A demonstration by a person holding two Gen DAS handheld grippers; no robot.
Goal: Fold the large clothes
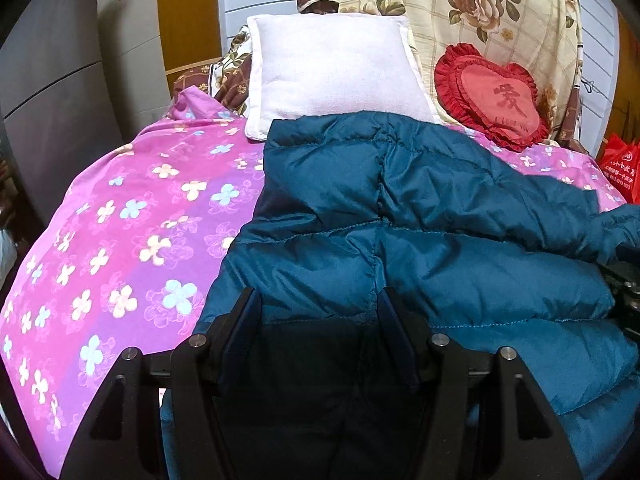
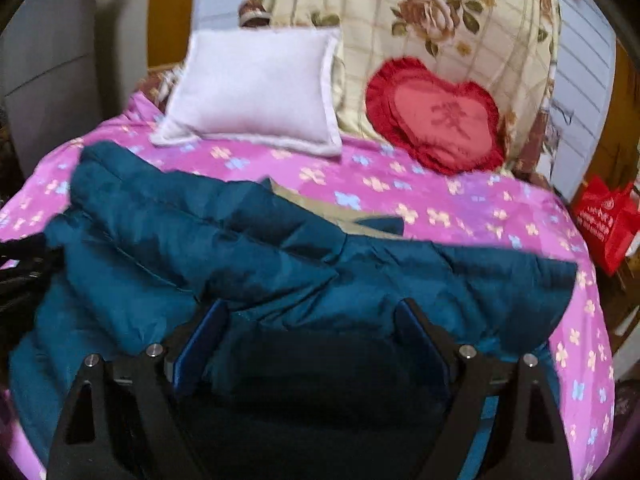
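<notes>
A teal quilted down jacket [image 1: 420, 220] lies on the pink flowered bedsheet [image 1: 132, 216], folded over itself. My left gripper [image 1: 318, 300] is open, its two fingers standing wide apart over the jacket's near edge. In the right wrist view the same jacket [image 2: 280, 264] lies bunched across the sheet [image 2: 460, 208], with a patch of tan lining [image 2: 320, 208] showing. My right gripper [image 2: 310, 310] is open too, jaws wide over the jacket's near edge. The other gripper shows dark at the left edge [image 2: 20, 264].
A white pillow [image 1: 332, 68] and a red heart cushion [image 1: 496, 96] lie at the head of the bed, before a floral quilt [image 1: 460, 4]. A red bag [image 2: 604, 220] stands off the bed's right side. A grey cabinet [image 1: 52, 80] stands on the left.
</notes>
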